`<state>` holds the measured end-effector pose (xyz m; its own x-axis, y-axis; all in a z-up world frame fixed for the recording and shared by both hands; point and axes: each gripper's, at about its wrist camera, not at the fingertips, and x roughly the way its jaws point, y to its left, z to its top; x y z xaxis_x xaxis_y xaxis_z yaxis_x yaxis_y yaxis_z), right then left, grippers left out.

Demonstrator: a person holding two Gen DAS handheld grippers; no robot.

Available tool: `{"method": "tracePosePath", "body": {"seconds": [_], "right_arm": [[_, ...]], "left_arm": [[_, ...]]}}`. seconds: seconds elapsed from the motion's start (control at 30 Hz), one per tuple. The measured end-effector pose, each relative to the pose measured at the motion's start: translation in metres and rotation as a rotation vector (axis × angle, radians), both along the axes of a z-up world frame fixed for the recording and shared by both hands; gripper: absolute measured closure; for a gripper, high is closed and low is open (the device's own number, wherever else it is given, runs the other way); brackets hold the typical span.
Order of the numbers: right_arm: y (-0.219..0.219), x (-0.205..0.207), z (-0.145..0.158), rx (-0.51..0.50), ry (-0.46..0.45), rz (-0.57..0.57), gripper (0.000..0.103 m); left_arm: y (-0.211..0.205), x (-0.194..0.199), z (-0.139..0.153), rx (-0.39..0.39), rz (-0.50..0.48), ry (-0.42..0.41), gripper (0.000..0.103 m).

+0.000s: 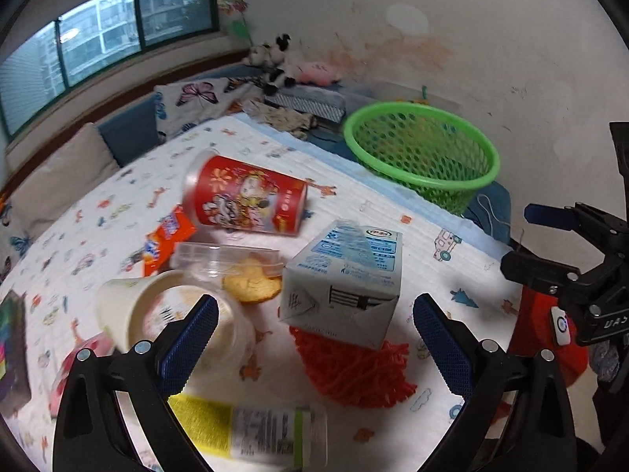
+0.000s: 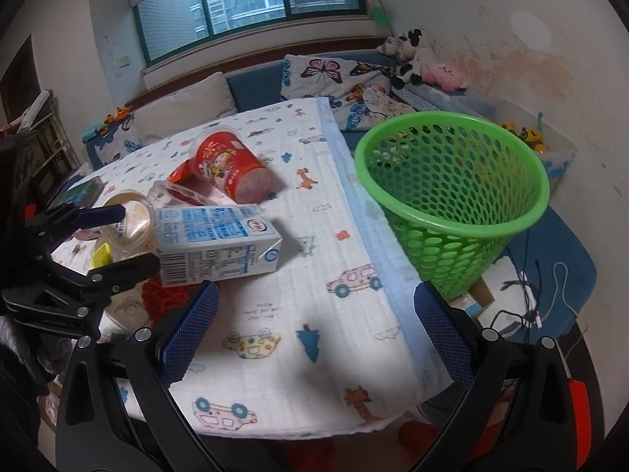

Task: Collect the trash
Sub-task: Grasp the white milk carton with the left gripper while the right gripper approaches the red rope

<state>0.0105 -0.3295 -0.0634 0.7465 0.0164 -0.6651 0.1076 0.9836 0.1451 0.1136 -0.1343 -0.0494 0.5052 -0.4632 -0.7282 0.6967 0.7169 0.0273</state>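
Trash lies on a table with a white printed cloth (image 1: 452, 275). A blue-and-white milk carton (image 1: 346, 275) rests partly on a red mesh net (image 1: 354, 373), just ahead of my open left gripper (image 1: 314, 334), whose fingers hold nothing. Around it lie a red printed cup (image 1: 247, 200) on its side, a tipped paper cup (image 1: 157, 314), a clear box with a cookie (image 1: 251, 283), an orange wrapper (image 1: 165, 244) and a yellow-labelled bottle (image 1: 251, 432). My right gripper (image 2: 316, 326) hangs open over bare cloth, right of the carton (image 2: 220, 240) and left of the green mesh basket (image 2: 452, 196).
The basket stands off the table's right edge (image 2: 393, 275), on a blue seat with loose cables (image 2: 526, 306). Cushions (image 2: 334, 78) and plush toys (image 2: 424, 59) line the bench under the window. A dark colourful book (image 1: 11, 354) lies at the table's left.
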Motion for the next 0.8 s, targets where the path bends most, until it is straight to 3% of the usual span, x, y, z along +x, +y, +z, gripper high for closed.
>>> {"method": "tracePosePath", "body": {"seconds": [0.5, 0.63, 0.8], "right_arm": [[-0.01, 0.001, -0.009, 0.015, 0.019, -0.021, 0.004], [-0.011, -0.001, -0.009, 0.015, 0.024, -0.025, 0.004], [-0.011, -0.002, -0.009, 0.016, 0.023, -0.026, 0.004]], "left_arm": [[-0.027, 0.02, -0.017, 0.011, -0.092, 0.07, 0.008], [-0.029, 0.02, -0.018, 0.006, -0.095, 0.072, 0.031], [-0.028, 0.02, -0.016, -0.019, -0.072, 0.067, 0.034]]}}
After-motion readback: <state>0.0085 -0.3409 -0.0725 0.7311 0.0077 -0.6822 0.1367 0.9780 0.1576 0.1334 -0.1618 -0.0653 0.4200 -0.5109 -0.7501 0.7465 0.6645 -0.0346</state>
